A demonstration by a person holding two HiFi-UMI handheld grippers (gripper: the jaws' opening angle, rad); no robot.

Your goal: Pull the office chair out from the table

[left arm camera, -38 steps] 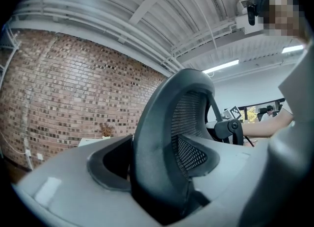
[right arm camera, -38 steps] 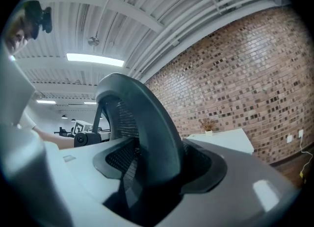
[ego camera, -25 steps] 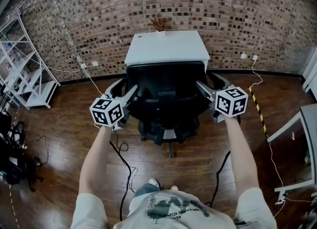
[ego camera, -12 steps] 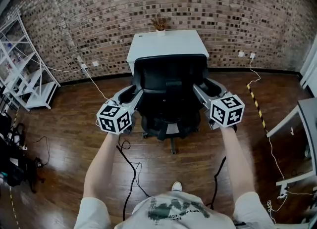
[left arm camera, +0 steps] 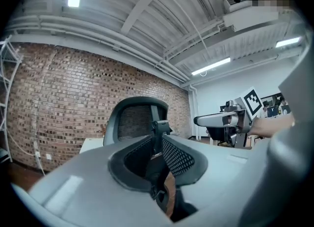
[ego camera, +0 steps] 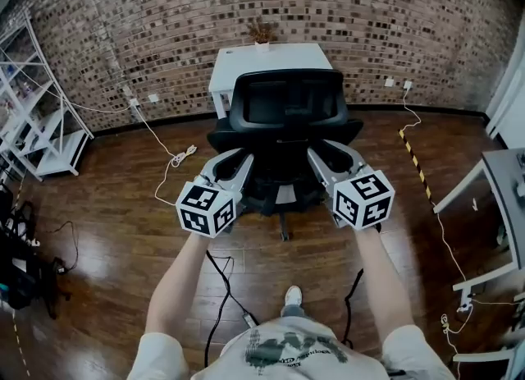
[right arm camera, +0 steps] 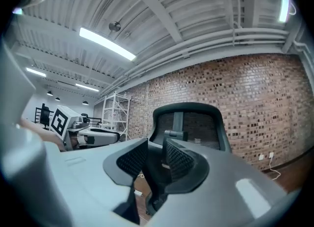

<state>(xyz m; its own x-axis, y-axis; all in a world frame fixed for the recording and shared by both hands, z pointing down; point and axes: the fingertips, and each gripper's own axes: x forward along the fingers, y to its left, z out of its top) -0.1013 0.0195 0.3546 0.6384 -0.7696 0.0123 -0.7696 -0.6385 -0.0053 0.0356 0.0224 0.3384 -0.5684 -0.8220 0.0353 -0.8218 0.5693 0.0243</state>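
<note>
Office chair stands just ahead of the fingers, apparently clear of the tabletop, so the pull looks done; left gripper and right gripper are closing on nothing, narrow gaps, next probably just back away.

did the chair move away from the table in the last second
Yes. The chair has rolled out from the white table, toward the person.
</note>
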